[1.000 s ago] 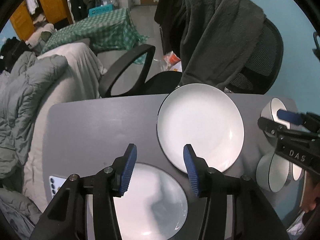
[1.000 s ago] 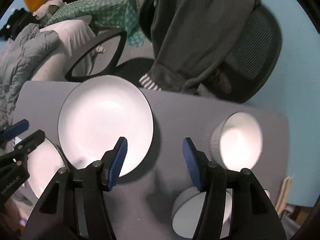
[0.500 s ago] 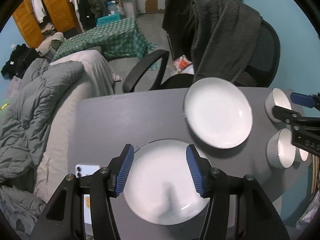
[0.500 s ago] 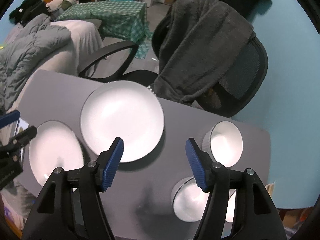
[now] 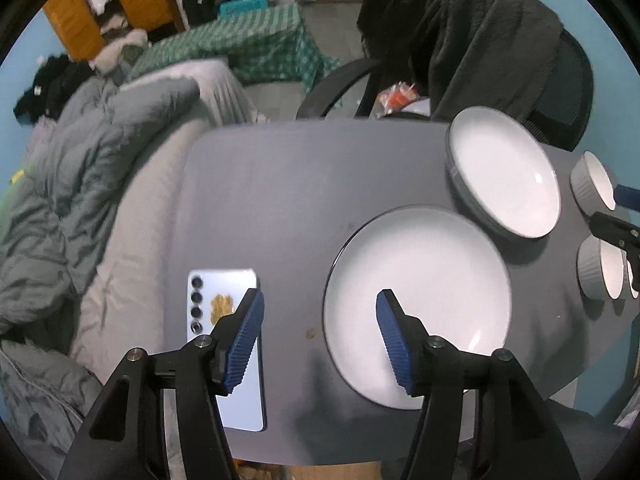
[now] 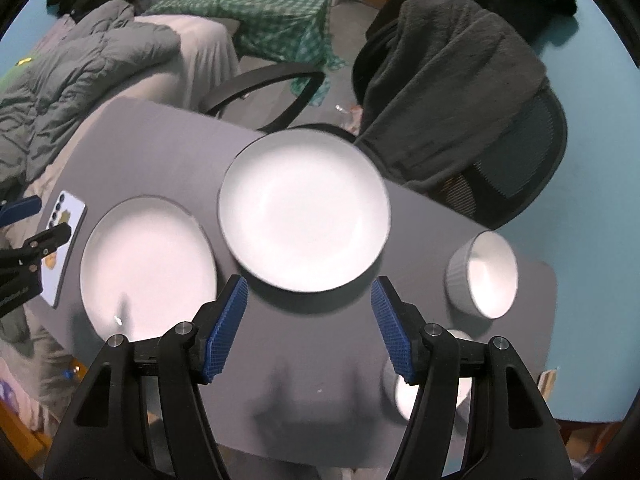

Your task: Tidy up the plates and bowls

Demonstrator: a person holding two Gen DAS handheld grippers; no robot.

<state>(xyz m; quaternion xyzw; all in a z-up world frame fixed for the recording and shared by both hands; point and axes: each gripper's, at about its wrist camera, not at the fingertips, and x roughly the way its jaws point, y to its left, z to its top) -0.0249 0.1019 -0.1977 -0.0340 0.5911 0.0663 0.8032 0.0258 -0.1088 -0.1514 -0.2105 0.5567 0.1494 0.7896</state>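
Two white plates lie on the grey table (image 5: 260,200). The flat plate (image 5: 418,300) (image 6: 148,264) is nearer; the deeper plate (image 5: 504,176) (image 6: 304,208) sits beyond it by the chair. Ribbed white bowls stand at the right: one far (image 6: 484,272) (image 5: 596,180), one near (image 5: 600,272) (image 6: 404,392), partly hidden behind a finger. My left gripper (image 5: 320,336) hovers over the flat plate's left rim, its jaws opening with nothing held. My right gripper (image 6: 308,328) hangs open above bare table just in front of the deep plate. Each gripper shows at the edge of the other's view (image 5: 620,214) (image 6: 34,224).
A pale blue phone (image 5: 224,344) (image 6: 64,240) lies face down at the table's left front. An office chair draped with a dark blanket (image 6: 460,80) stands behind the table. A bed with a grey duvet (image 5: 80,180) runs along the left side.
The left gripper has slid left, so the plates now sit to its right and the phone has come under it. The right gripper has pulled back from the plates. Both jaws stand wider.
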